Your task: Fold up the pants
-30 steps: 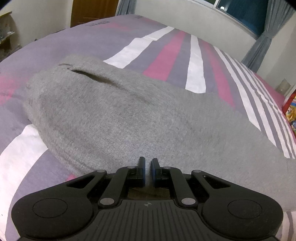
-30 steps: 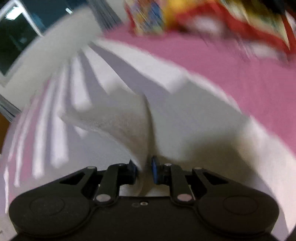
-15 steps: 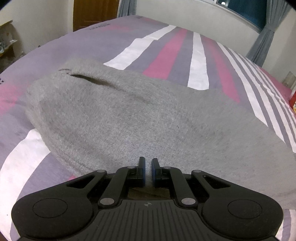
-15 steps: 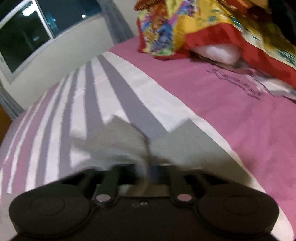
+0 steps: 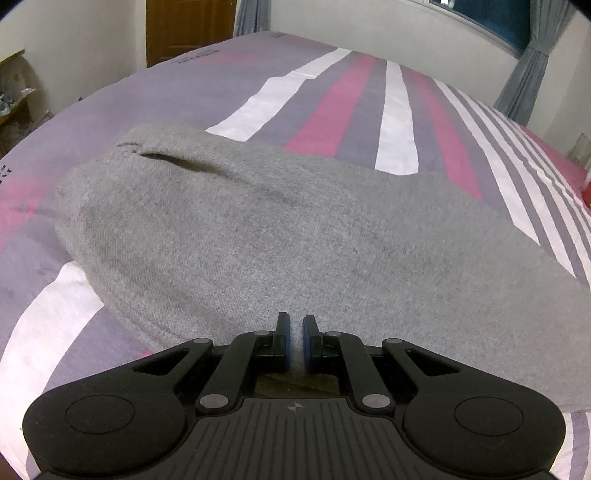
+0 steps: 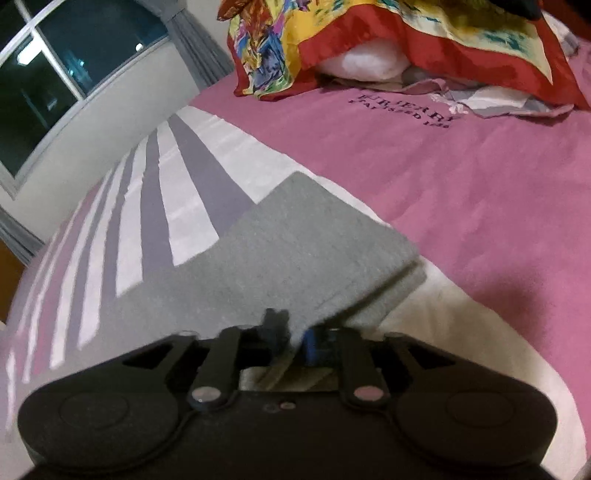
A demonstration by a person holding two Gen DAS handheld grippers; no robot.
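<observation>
In the left wrist view, the soft grey knitted pants (image 5: pixel 280 229) are lying flat across the purple, pink and white striped bedspread (image 5: pixel 325 107), reaching from the far left, where a dark slit-like opening is showing in the cloth, to the near right edge. The left gripper (image 5: pixel 294 334) is sitting at the near hem with its 2 blue-lined tongs drawn together, and grey cloth is running in between them, so it is reading as clamped on the pants. A brown wooden door (image 5: pixel 190 27) is standing far off on the left.

In the right wrist view, a squared end of the grey pants (image 6: pixel 295 243) is lying doubled on the bedspread, 1 layer stacked on another with the lower edge peeking out on the right. The right gripper (image 6: pixel 295 330) is resting at its near edge; its tongs have just been opening and are standing slightly apart, with a grey edge of cloth passing between them, apparently no longer pinched. A bright red and yellow patterned blanket (image 6: pixel 388 40) is heaped far behind.

Judging by this, a lengthwise fold is just being laid down and released. The next move probably calls for freeing both tongs, then regripping 1 end to bring it over the other.
</observation>
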